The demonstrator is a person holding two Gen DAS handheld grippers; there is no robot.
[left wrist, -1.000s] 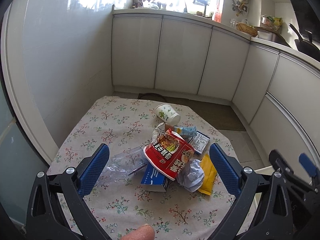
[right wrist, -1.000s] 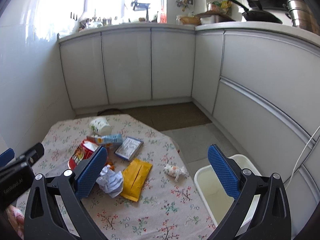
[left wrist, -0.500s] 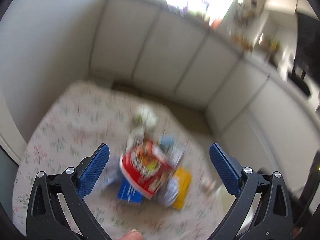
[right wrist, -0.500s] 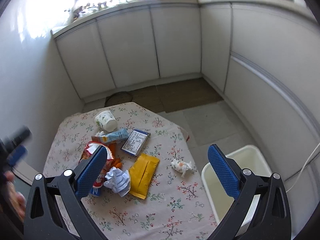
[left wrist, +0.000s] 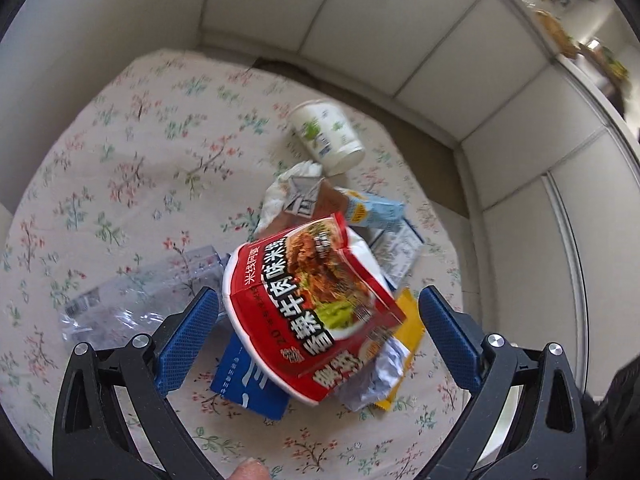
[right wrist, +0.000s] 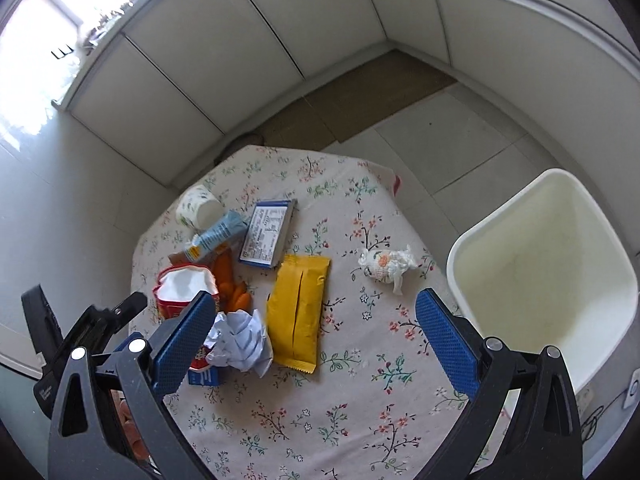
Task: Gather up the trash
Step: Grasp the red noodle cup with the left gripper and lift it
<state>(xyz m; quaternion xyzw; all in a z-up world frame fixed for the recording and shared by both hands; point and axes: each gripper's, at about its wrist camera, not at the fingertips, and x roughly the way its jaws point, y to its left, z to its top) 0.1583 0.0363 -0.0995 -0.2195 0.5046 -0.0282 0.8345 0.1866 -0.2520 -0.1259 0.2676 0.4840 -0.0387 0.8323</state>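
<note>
The left gripper (left wrist: 316, 336) is spread wide and empty, its blue pads either side of the red noodle bowl (left wrist: 308, 300), above it and not touching. The right gripper (right wrist: 312, 344) is also released and holds nothing; it hangs high over the table (right wrist: 320, 420).

Around the bowl lies the rest of the trash: a blue box (left wrist: 248, 384) under it, a clear bottle (left wrist: 136, 300) to its left, a crumpled paper (right wrist: 240, 340) and a yellow packet (right wrist: 298, 312) to its right. Farther off are a blue carton (right wrist: 216, 236), a flat box (right wrist: 268, 236), a paper cup (left wrist: 326, 136) on its side, and a small wrapper (right wrist: 386, 264) alone near the table edge. The white bin (right wrist: 540, 272) stands on the floor just beside the table, with nothing visible inside.

Collection seems only to be starting, with the left gripper approaching the bowl. Next it likely must drop lower, close on the bowl's wall or rim, and carry it across to the bin.

Compared with a second ago, both cameras now look more steeply down; the left one is much closer to the pile, and the right one sits higher.
</note>
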